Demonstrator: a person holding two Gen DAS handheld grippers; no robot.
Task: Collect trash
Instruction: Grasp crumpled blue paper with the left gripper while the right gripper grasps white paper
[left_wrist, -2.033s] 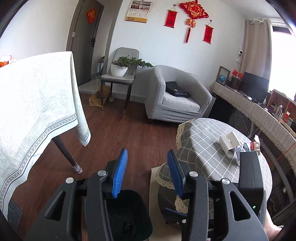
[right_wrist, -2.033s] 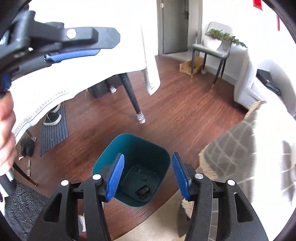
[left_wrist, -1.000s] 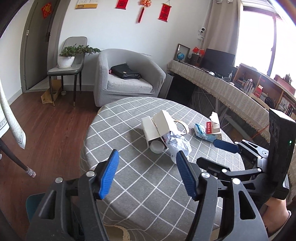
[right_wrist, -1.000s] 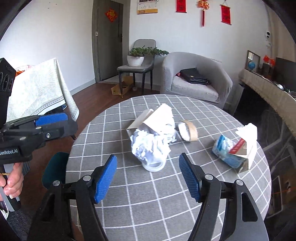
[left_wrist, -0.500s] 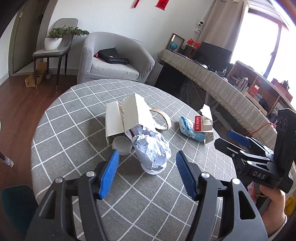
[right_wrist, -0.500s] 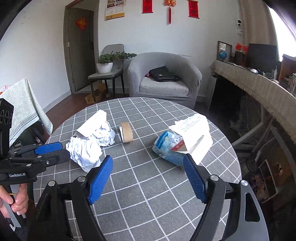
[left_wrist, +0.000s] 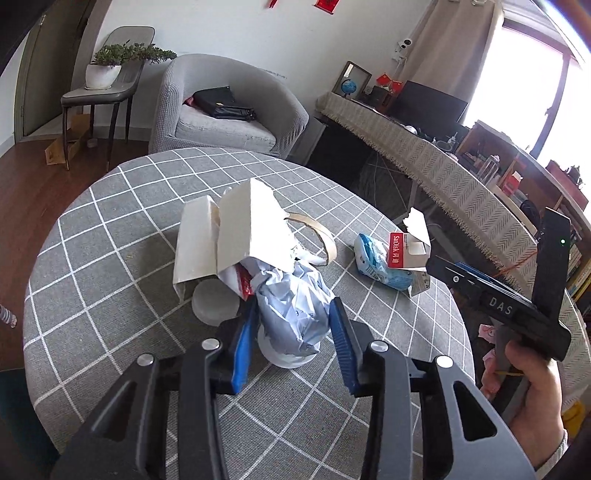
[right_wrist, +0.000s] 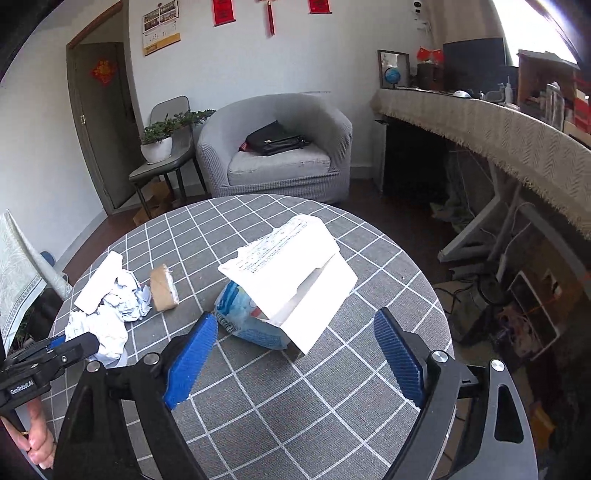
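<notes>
Trash lies on a round table with a grey checked cloth (left_wrist: 110, 280). My left gripper (left_wrist: 293, 328) has its blue pads on both sides of a crumpled paper wad stuffed in a white cup (left_wrist: 291, 310); the pads touch its sides. Behind it lie a torn white box (left_wrist: 229, 232), a plastic lid (left_wrist: 216, 302) and a tape ring (left_wrist: 317, 236). My right gripper (right_wrist: 291, 350) is wide open just short of a blue wrapper (right_wrist: 245, 314) under a torn white carton (right_wrist: 295, 269), touching neither. The wad also shows in the right wrist view (right_wrist: 99, 328).
A grey armchair (left_wrist: 221, 107) with a black bag stands behind the table. A chair with a potted plant (left_wrist: 107, 70) is at far left. A long desk with a fringed cloth (left_wrist: 443, 162) runs along the right. Wood floor lies left of the table.
Both grippers swung from the teal bin on the floor to the table. My left gripper moved in and closed around the paper wad. My right gripper moved toward the blue wrapper.
</notes>
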